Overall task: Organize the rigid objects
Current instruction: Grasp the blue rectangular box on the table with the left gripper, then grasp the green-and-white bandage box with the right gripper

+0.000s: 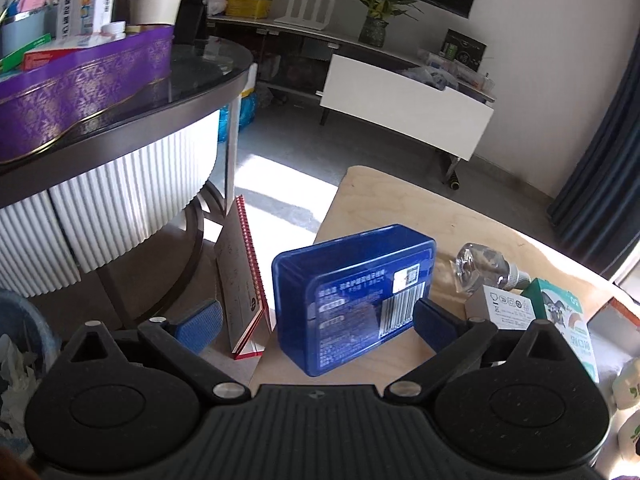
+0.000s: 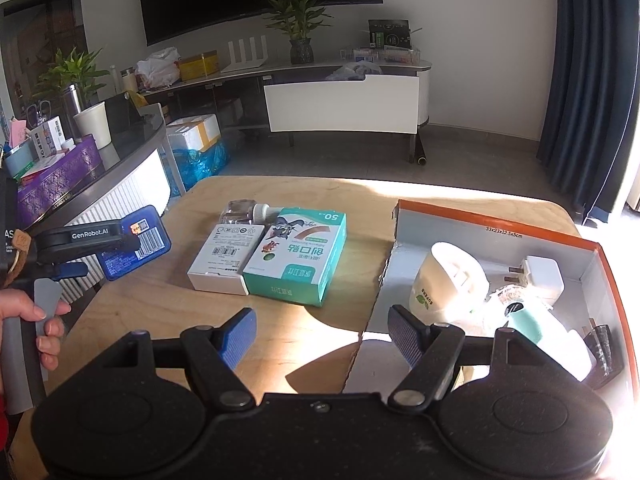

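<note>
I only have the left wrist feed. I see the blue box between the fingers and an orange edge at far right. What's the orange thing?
Observer: An open cardboard box, orange outside and grey inside, on the right side of the table.
Operator: Anything in it?
Observer: Yes, a white tub and a white plug. The rest is lost in glare.
Operator: Right gripper?
Observer: The right gripper is open and empty, over the table's near side, between the green box and the cardboard box.
</note>
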Demonstrator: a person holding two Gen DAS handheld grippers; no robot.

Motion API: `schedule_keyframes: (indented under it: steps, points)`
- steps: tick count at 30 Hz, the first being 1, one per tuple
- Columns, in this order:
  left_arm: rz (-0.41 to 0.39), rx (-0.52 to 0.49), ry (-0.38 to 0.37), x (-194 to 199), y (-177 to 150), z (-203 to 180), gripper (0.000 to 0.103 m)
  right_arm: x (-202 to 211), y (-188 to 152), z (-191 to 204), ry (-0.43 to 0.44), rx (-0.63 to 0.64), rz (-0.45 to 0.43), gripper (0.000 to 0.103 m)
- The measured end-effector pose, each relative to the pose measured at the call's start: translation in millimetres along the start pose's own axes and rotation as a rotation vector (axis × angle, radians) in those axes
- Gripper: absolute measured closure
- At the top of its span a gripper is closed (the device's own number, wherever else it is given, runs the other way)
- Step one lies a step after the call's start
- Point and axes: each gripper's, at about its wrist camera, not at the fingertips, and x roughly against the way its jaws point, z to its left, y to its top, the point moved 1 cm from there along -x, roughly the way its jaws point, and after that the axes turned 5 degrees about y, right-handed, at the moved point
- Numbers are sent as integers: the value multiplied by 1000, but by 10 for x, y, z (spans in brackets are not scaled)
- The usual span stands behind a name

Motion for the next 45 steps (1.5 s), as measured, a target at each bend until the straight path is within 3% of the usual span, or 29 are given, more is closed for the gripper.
schedule_keyframes:
  steps: [5,9,12,13,16,24,29,36,38,41,42,44,45]
  points:
    - [-16,-147,9,-218,86,-120,0,15,7,44,0,22,1,17]
    - [-37,-166,-86,-275,53,-144,0,-6,15,40,-9,25,6,17]
    - [-48,-239,-69,-283,-23,-262,24,-44,7,39,-12,16,13,17]
    - [-43,-249,-74,-292,-48,-283,41,-56,8,41,-10,14,15,17]
    - [-51,-236,-53,-291,-66,-290,70,-90,16,63,-4,21,20,17]
    - [-87,-199,-113,21,-98,-349,71,-281,143,76,25,-15,29,17]
    - [-84,-162,-139,187,-218,-365,71,-603,346,95,27,-71,55,15]
    - [-82,-142,-152,211,-302,-342,71,-1136,527,87,-58,-152,119,12]
    - [-87,-142,-152,204,-296,-339,71,-1246,554,88,-71,-161,121,4]
    - [-90,-130,-158,185,-297,-326,70,-1338,574,95,-100,-138,103,1]
    - [-92,-129,-159,186,-302,-320,70,-1367,577,81,-113,-138,114,1]
    - [-94,-127,-160,186,-306,-315,70,-1450,527,39,-133,-134,165,17]
    - [-95,-123,-160,184,-308,-309,70,-1443,499,42,-151,-104,152,19]
